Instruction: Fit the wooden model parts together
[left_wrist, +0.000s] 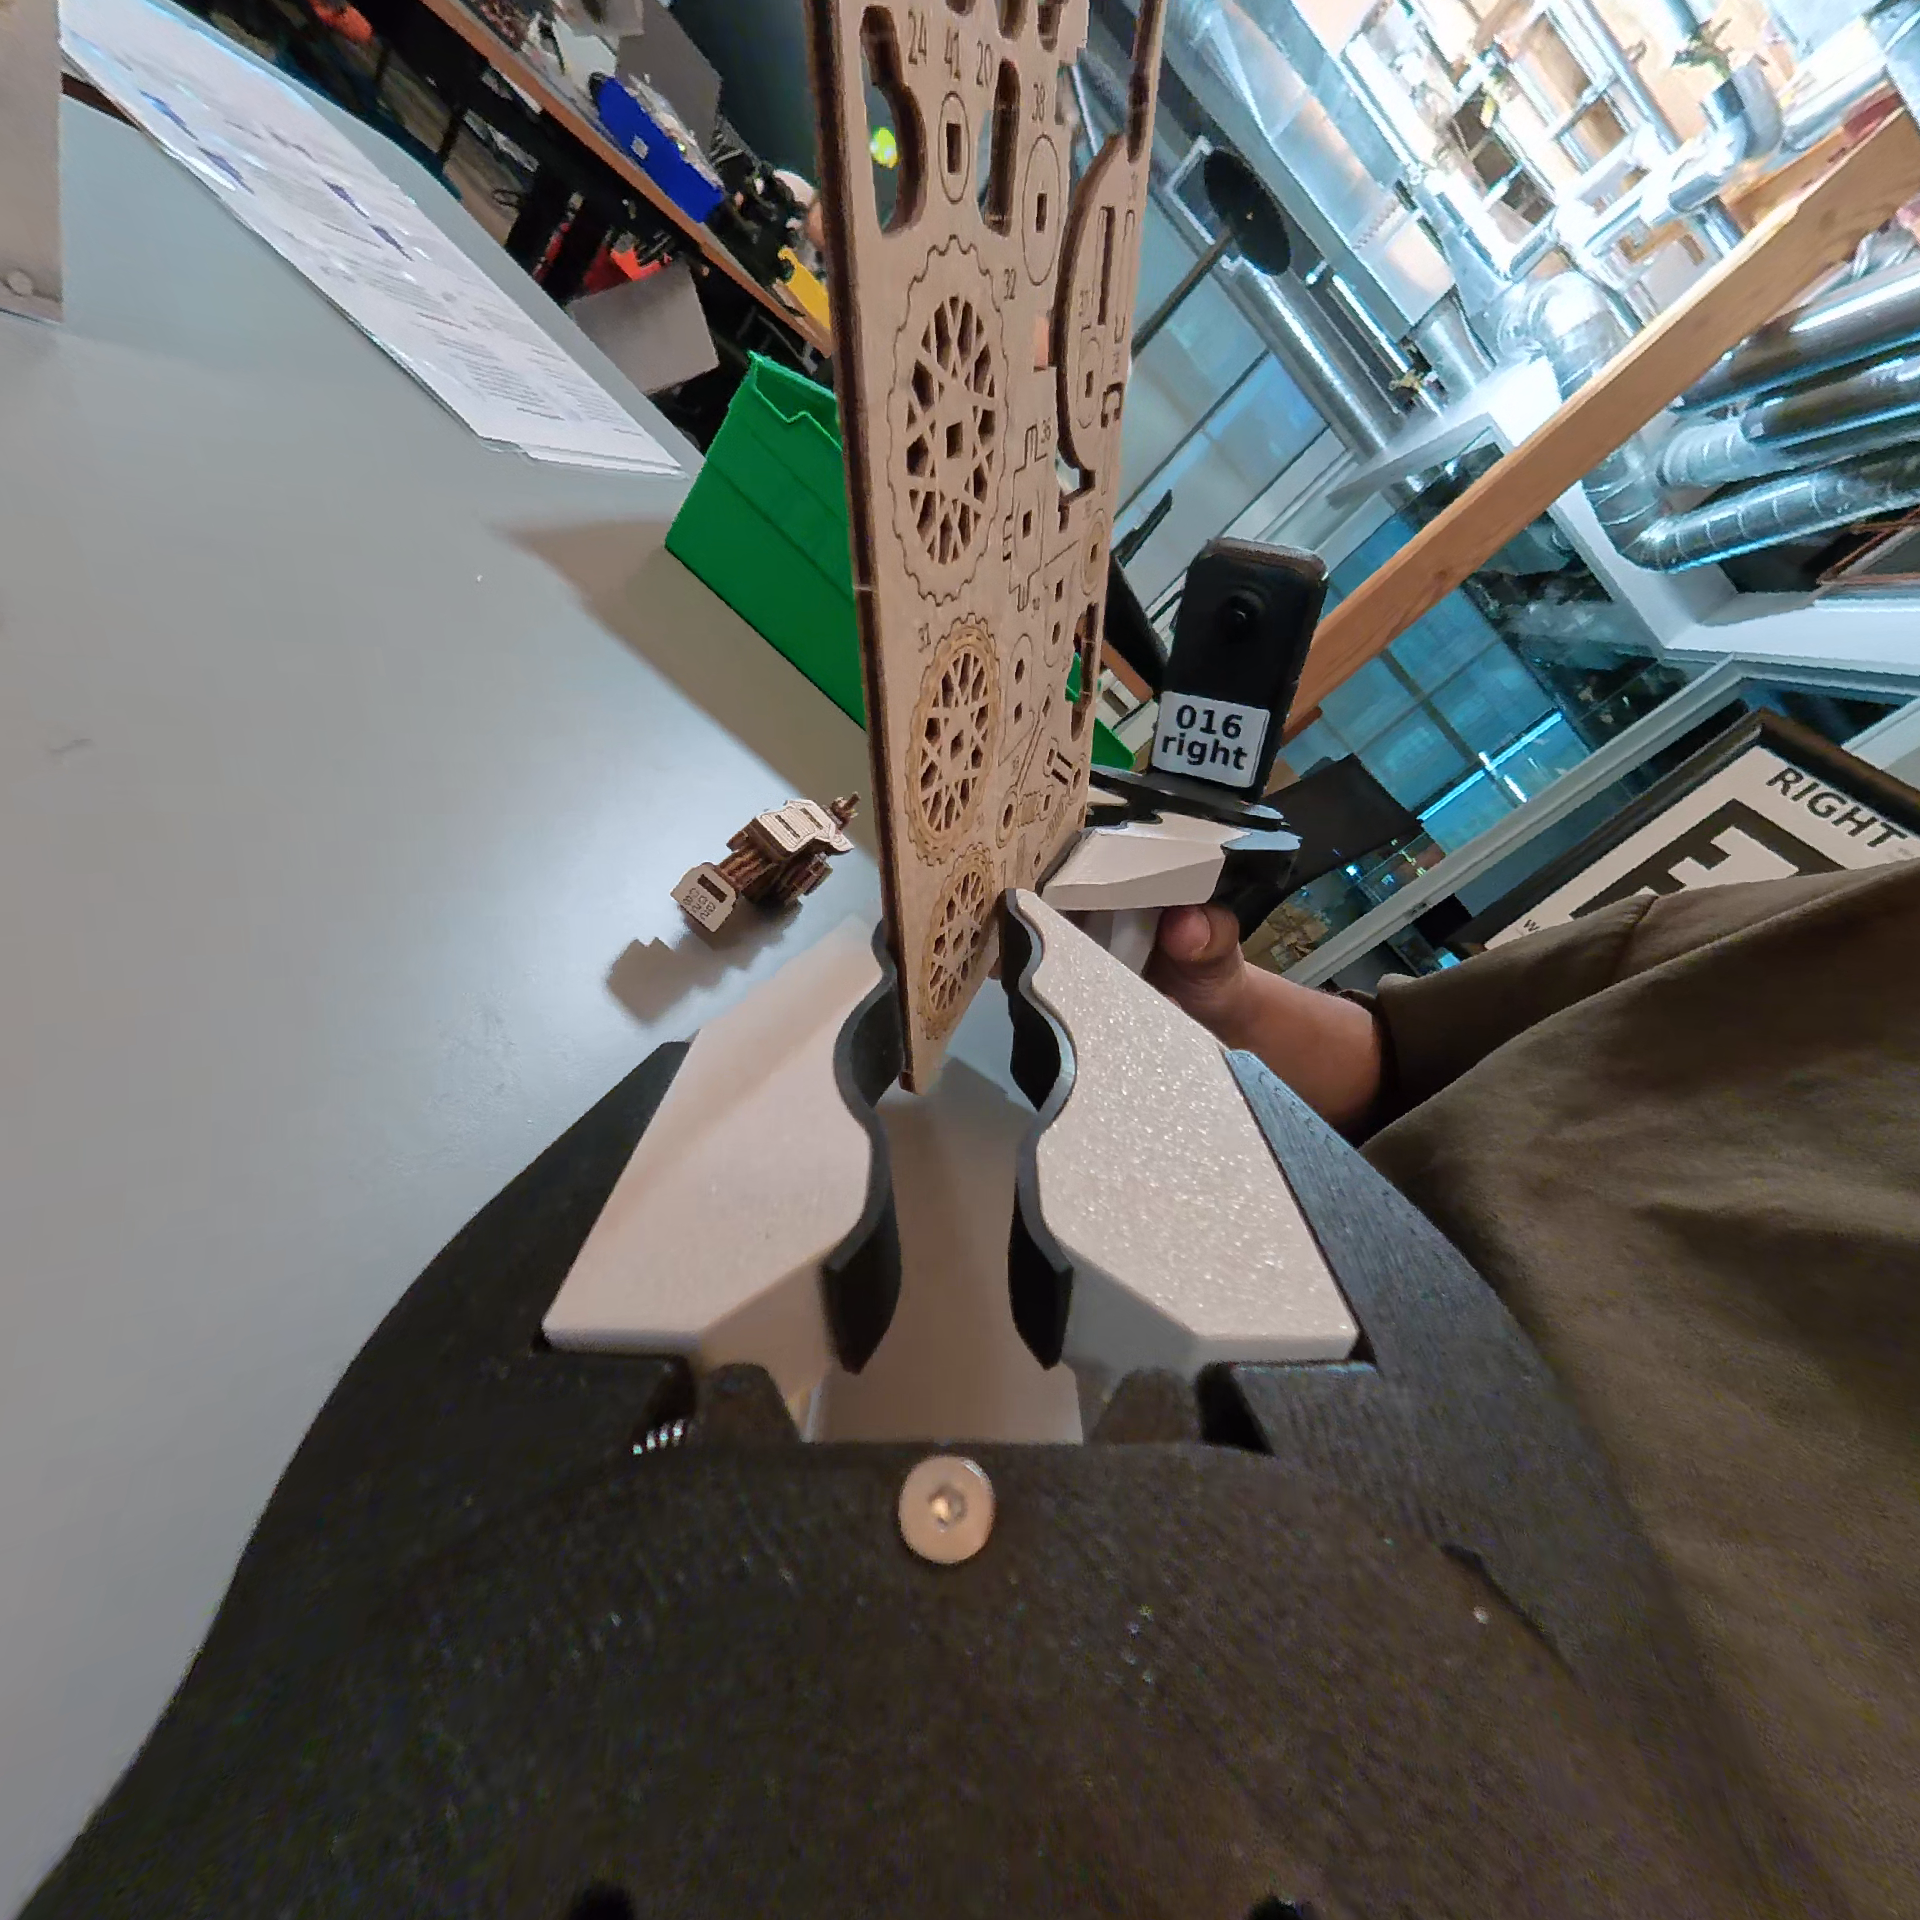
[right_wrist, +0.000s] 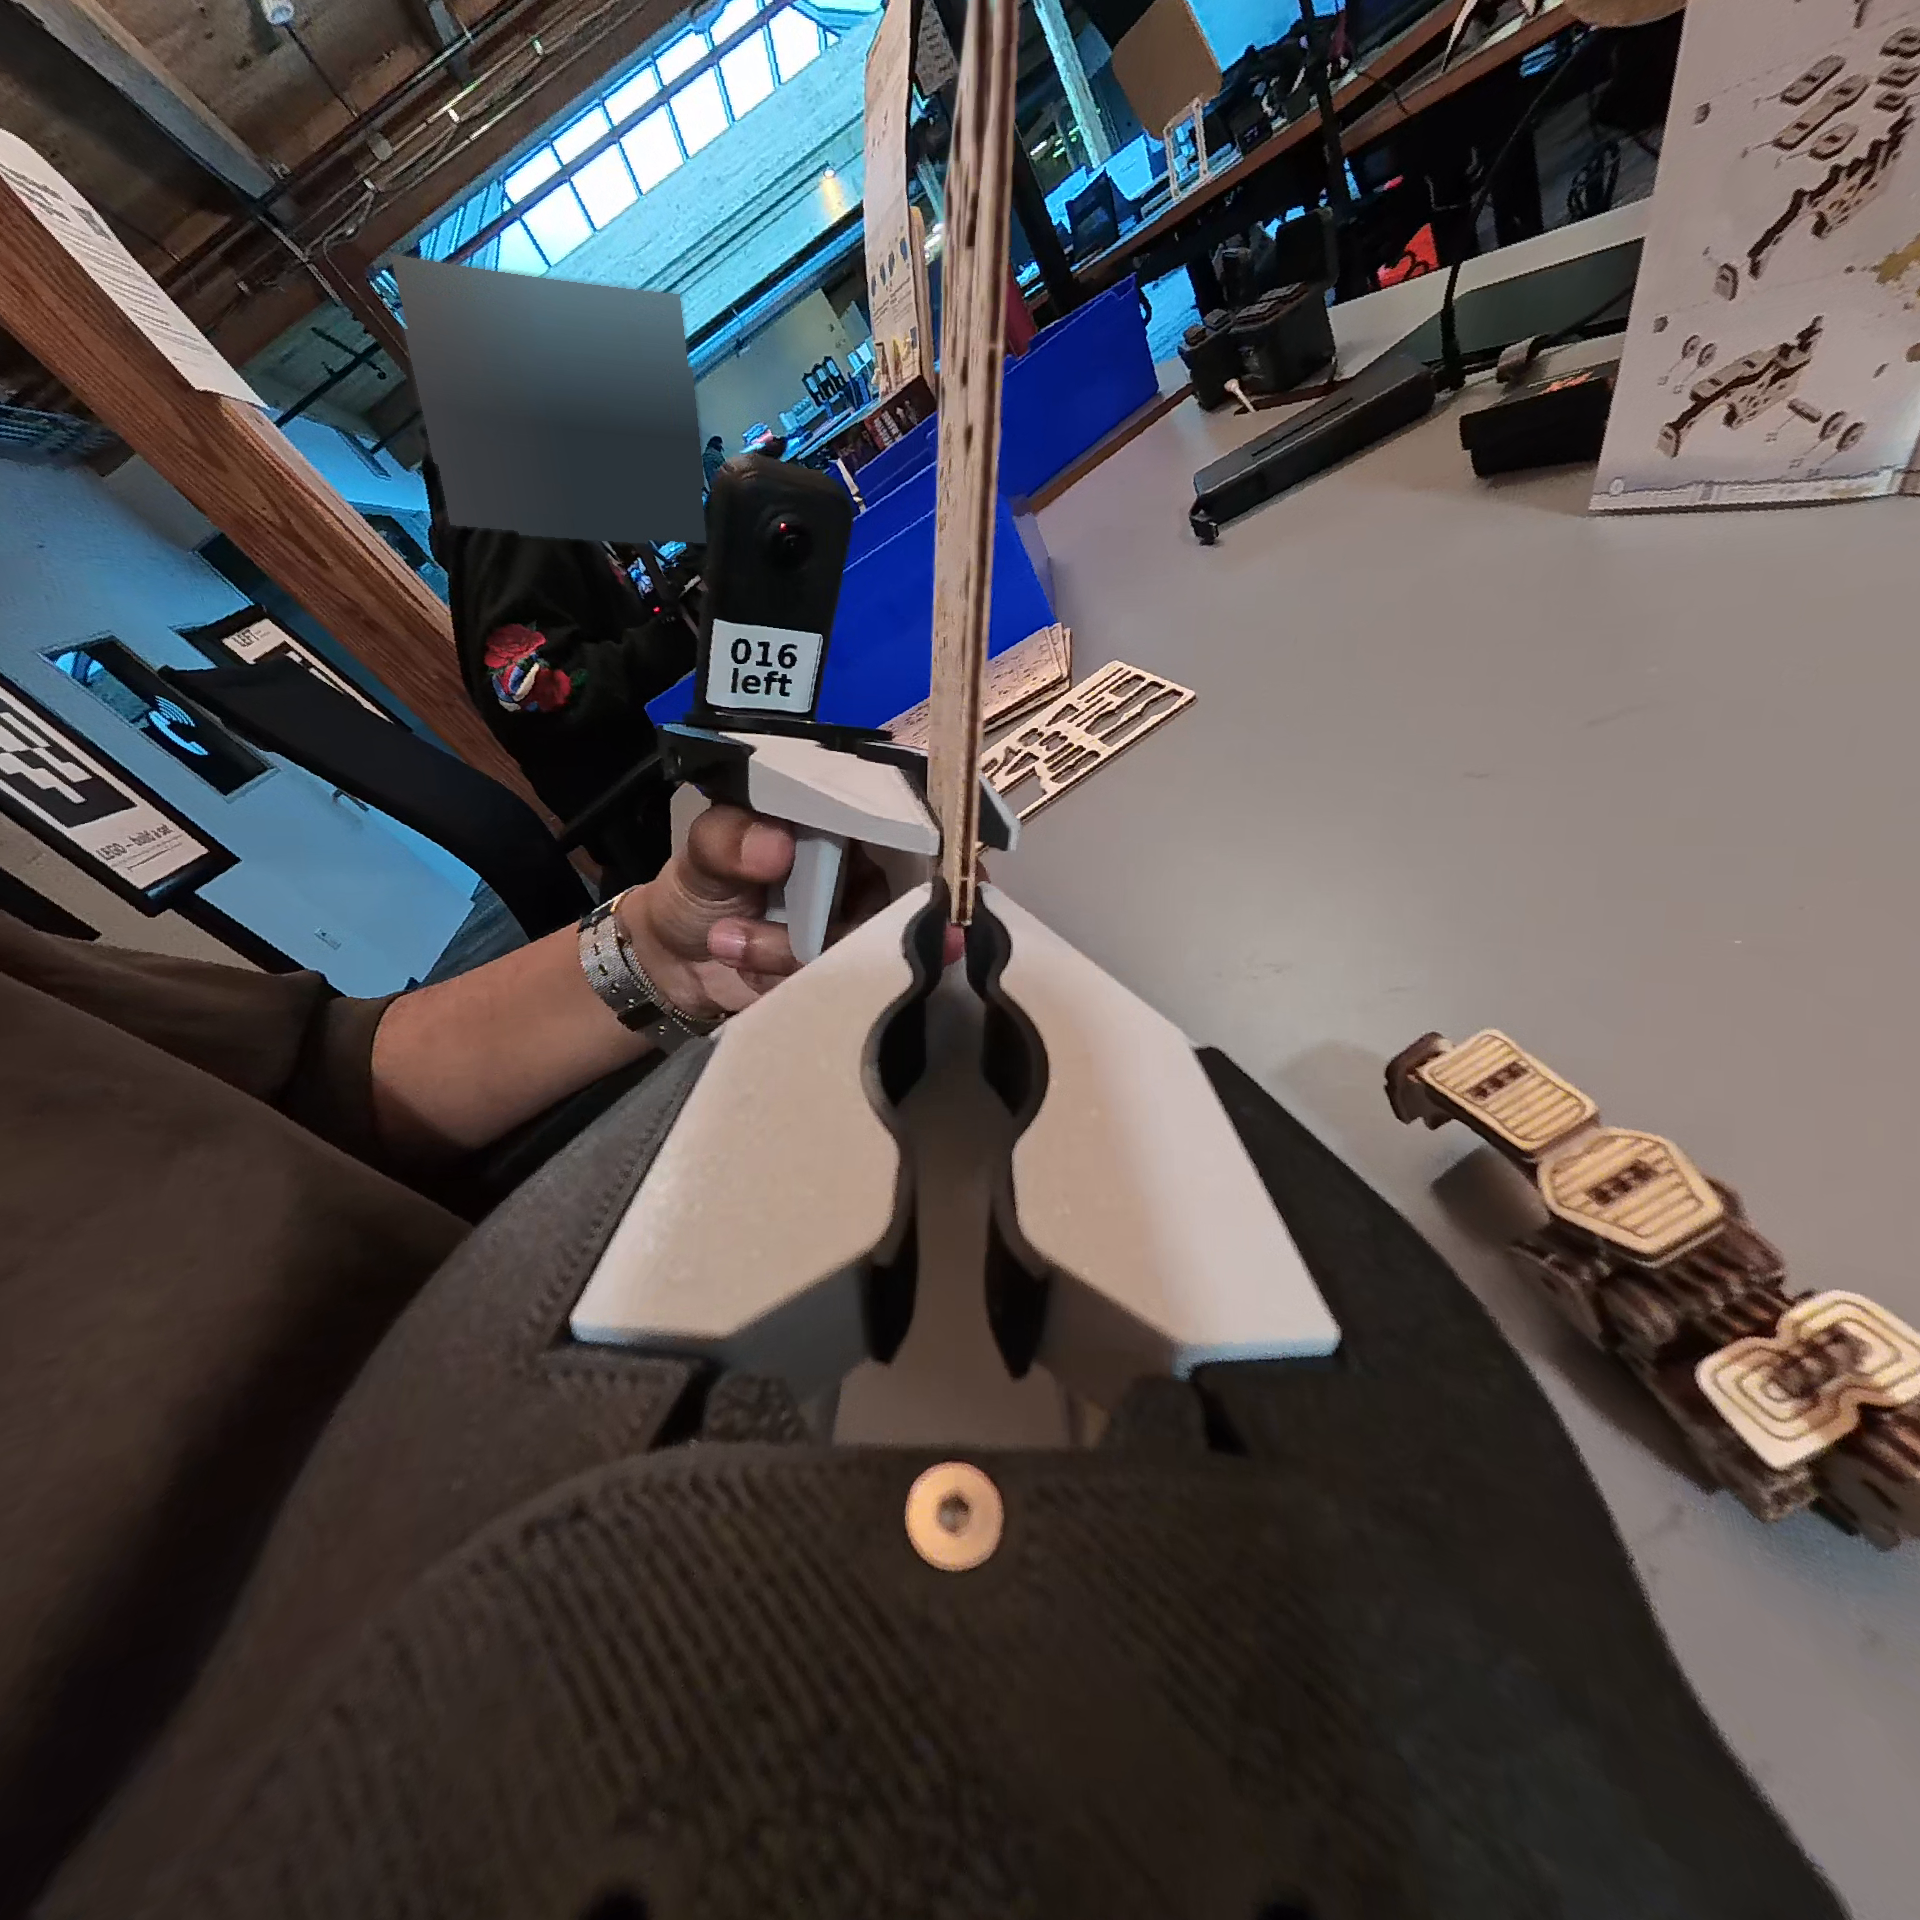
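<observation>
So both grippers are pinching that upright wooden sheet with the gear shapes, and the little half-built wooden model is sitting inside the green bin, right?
Not quite. The wooden model sits on the grey table, apart from the green bin, as the left wrist view shows. The rest holds: the left gripper and right gripper both pinch the upright wooden sheet.

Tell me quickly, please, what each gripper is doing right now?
Left gripper: jaws partly open around the wooden sheet; firm grip cannot be told.
Right gripper: closed on the wooden sheet's bottom edge.

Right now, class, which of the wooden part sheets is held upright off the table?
The tall sheet with gear cut-outs, pinched at its lower edge by the right gripper; the other sheets lie flat on the grey table.
</observation>
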